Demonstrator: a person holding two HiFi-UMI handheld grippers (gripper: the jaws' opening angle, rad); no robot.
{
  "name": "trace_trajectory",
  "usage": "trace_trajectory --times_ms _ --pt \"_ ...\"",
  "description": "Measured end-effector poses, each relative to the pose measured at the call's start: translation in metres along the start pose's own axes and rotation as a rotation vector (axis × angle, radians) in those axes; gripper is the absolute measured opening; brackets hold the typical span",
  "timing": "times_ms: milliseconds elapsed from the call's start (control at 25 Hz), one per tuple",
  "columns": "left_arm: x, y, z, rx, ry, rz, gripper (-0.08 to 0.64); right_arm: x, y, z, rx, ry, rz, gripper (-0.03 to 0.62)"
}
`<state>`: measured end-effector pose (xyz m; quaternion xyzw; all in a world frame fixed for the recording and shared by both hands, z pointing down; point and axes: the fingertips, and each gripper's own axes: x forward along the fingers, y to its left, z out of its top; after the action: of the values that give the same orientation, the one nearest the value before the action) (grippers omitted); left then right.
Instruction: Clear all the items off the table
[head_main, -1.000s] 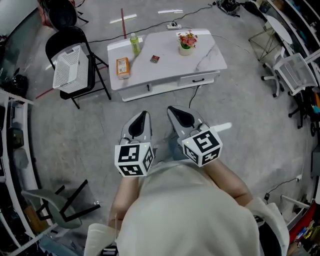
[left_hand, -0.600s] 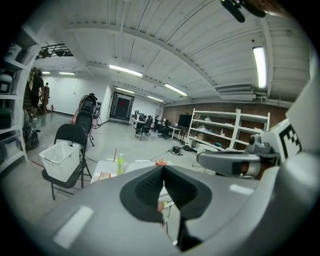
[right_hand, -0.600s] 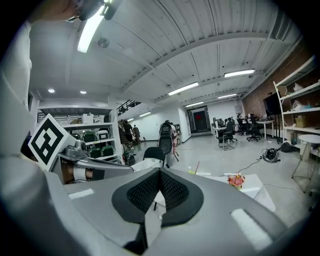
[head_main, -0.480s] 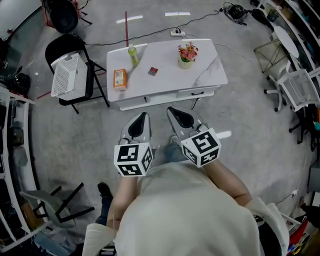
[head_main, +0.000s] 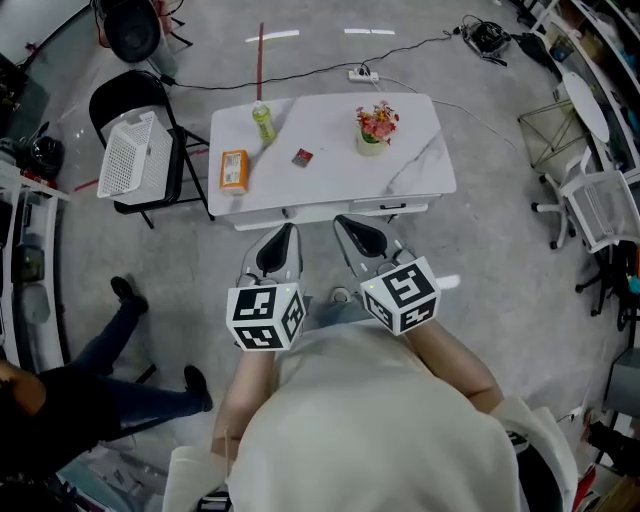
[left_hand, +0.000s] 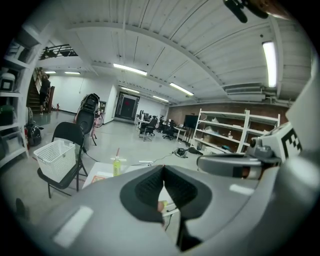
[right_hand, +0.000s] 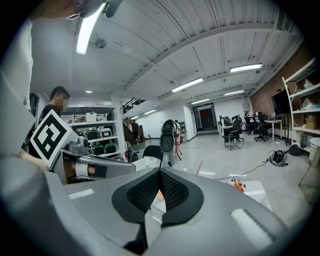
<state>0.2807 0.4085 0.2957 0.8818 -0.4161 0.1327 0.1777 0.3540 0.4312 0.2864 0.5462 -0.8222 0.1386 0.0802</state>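
Note:
A white marble-look table (head_main: 420, 170) stands ahead of me. On it are a green bottle (head_main: 263, 120), an orange box (head_main: 233, 170), a small red packet (head_main: 302, 156) and a flower pot (head_main: 374, 125). My left gripper (head_main: 288, 232) and right gripper (head_main: 342, 222) are held side by side just short of the table's near edge, both shut with nothing between their pads. In the left gripper view the green bottle (left_hand: 116, 165) shows beyond the closed jaws. The flower pot (right_hand: 237, 185) shows in the right gripper view.
A black chair (head_main: 140, 95) carrying a white basket (head_main: 126, 156) stands left of the table. A person in dark clothes (head_main: 90, 385) is at the lower left. Cables and a power strip (head_main: 361, 73) lie behind the table. White chairs (head_main: 600, 205) stand at the right.
The view has moved closer to the table, which now sits lower in the frame. A person has walked in at the lower left. Both grippers stay shut and side by side.

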Motion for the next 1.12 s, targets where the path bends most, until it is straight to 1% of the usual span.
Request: trace_trajectory --times_ms 280,480,800,1120 --pt "0.031 -0.007 0.004 -0.004 -0.004 0.017 0.008 0.01 -0.033 0.003 -0.008 -0.01 0.012 -0.002" --pt "0.051 -0.014 0.007 -0.011 0.001 0.013 0.008 0.011 -0.057 0.001 0.001 -0.006 -0.003 -0.002" --pt "0.071 -0.02 0.002 -0.022 0.026 -0.011 0.008 0.008 -0.081 -0.01 0.023 0.014 -0.049 -0.002" --pt "0.102 -0.014 0.005 -0.017 0.053 -0.042 0.008 0.011 -0.118 -0.012 0.047 0.025 -0.136 -0.002"
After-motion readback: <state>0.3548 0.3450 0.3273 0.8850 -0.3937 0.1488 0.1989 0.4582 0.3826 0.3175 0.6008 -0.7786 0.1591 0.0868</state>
